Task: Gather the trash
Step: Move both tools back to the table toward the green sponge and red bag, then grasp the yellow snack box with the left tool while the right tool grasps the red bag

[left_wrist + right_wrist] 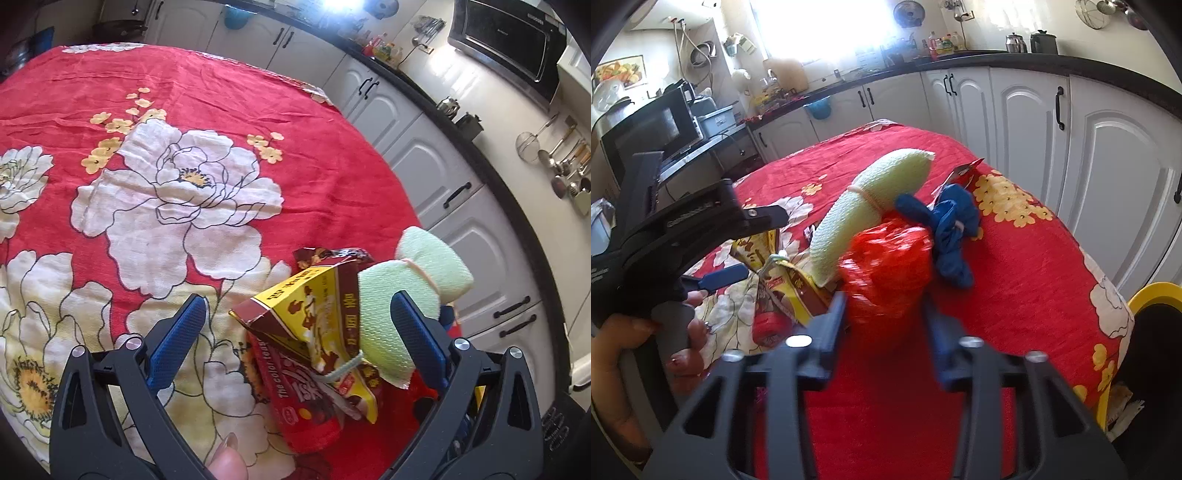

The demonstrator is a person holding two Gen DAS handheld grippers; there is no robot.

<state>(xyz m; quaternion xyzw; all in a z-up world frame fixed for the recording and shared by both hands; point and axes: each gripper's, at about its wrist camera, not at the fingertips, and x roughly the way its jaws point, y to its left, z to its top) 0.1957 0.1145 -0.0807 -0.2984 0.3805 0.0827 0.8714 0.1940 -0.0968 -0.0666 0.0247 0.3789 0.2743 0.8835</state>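
A pile of trash lies on the red floral tablecloth point(207, 92). In the left wrist view a yellow-brown wrapper point(306, 306) rests on a red snack wrapper point(295, 398), beside a pale green foam roll point(406, 295). My left gripper point(299, 328) is open, its blue pads standing wide on either side of the wrappers without touching them. In the right wrist view my right gripper point(884, 321) is closed on a crumpled red plastic bag point(886, 266), with both pads against it. A crumpled blue bag point(953, 229) and the green foam roll point(871, 206) lie just behind it.
A yellow bin rim point(1152, 291) shows past the table's right edge. White cabinets point(1108, 166) under a dark counter run close along the table's right and far sides. A hand point(635, 332) holds the left gripper point(746, 247) at the left. A toaster oven point(509, 40) stands on the counter.
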